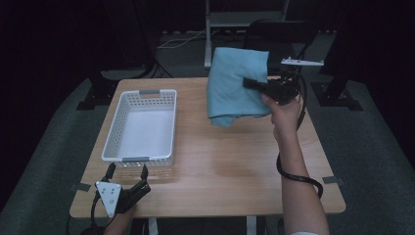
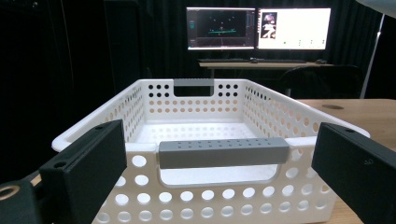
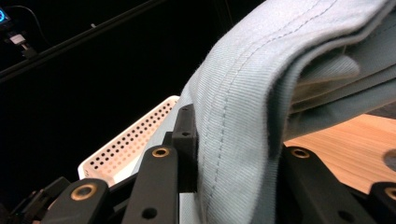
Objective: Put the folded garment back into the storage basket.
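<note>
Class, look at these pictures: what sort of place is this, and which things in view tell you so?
Probably a recording lab or studio: dark curtained surroundings, two lit monitors on a desk behind, and a lone wooden table with marker tape.

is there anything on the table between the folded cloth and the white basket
Nothing visible. The blue cloth hangs above the table, clamped in the right gripper. Bare wood lies between it and the basket, whose inside looks empty. The left gripper waits open at the basket's near end.

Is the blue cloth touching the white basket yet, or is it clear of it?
Apart. In the high view the blue cloth hangs from the right tongs above the table's far right part, with bare wood between it and the white basket.
</note>
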Motion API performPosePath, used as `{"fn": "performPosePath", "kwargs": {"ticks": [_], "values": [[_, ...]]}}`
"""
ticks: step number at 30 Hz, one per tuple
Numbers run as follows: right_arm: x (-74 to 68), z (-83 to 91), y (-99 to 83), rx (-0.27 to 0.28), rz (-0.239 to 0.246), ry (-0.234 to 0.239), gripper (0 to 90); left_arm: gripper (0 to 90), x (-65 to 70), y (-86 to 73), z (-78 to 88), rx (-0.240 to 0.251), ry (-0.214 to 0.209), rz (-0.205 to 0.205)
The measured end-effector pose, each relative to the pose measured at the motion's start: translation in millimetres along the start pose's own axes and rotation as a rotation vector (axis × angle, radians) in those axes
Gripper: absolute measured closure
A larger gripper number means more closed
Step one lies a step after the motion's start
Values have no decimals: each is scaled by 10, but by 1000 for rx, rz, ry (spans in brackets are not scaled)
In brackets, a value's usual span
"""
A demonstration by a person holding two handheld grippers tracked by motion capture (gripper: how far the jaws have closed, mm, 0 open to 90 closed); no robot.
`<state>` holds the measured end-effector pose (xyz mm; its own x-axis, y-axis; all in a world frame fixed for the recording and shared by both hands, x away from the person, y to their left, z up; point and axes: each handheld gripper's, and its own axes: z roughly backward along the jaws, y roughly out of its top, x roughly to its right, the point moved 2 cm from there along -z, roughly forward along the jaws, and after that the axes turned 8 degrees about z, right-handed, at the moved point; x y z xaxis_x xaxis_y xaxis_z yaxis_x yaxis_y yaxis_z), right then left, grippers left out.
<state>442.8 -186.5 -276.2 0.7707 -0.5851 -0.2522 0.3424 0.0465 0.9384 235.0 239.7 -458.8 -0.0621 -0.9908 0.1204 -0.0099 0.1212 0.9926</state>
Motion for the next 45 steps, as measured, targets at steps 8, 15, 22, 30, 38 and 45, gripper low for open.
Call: {"fn": "performPosePath", "kwargs": {"ticks": [8, 15, 22, 30, 38, 45], "values": [[-127, -207, 34, -3, 13, 26, 705, 45, -1, 0, 1, 1, 1, 0], [-271, -439, 52, -12, 28, 47, 705, 45, -1, 0, 1, 1, 0, 1], [-439, -701, 75, -20, 46, 74, 705, 45, -1, 0, 2, 2, -1, 1], [-577, -951, 84, -14, 39, 107, 705, 45, -1, 0, 2, 2, -1, 1], [-749, -1237, 98, -21, 47, 140, 705, 45, -2, -1, 3, 3, -1, 1], [-858, -1451, 91, -34, 50, 161, 705, 45, -2, -1, 3, 3, -2, 1]]}}
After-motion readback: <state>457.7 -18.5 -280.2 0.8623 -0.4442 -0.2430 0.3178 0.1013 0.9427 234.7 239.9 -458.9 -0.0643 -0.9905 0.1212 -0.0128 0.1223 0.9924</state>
